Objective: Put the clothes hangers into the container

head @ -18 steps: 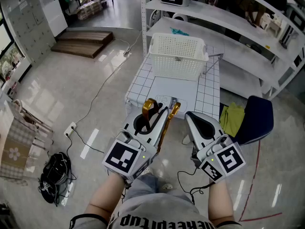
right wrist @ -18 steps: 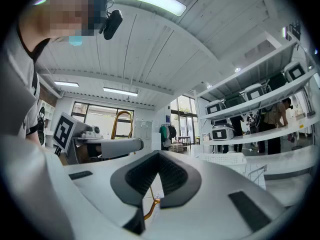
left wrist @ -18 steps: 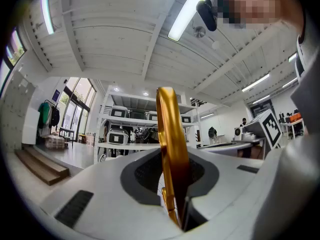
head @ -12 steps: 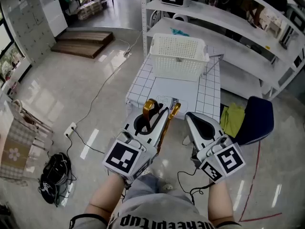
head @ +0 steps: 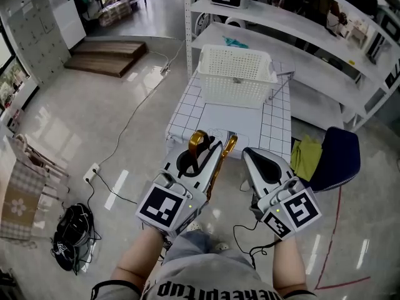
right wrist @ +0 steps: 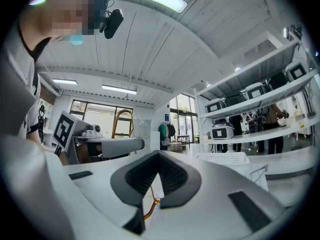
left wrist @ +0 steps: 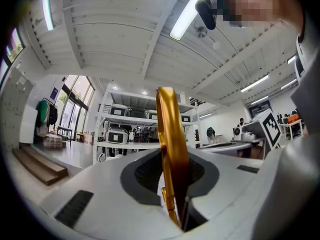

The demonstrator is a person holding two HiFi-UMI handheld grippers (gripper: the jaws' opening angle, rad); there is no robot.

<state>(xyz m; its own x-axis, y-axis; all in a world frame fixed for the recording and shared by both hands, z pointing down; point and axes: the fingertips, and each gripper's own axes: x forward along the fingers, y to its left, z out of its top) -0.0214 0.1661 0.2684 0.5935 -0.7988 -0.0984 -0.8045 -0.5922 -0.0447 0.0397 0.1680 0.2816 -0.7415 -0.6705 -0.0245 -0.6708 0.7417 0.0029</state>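
The left tongs (head: 201, 157) are clamping a gold clothes hanger (left wrist: 171, 144), which is standing upright between the two pads in the left gripper view, with its curved hook rising above the tips. In the head view the hanger is hanging out over the near edge of the bench (head: 270, 129), with the white basket (head: 234, 74) sitting on the far end of that bench, well apart from it. The right tongs (head: 263, 163) are hovering just beside the left ones with their pads together and nothing between them; only a sliver of the gold hanger is showing past them in the right gripper view. The carrying step appears to be in hand: the hanger is gripped and lifted but not yet over the basket. The next move is probably calling for the left tongs to be reaching forward across the bench until the hanger is above the basket's open top, then parting to drop it in.
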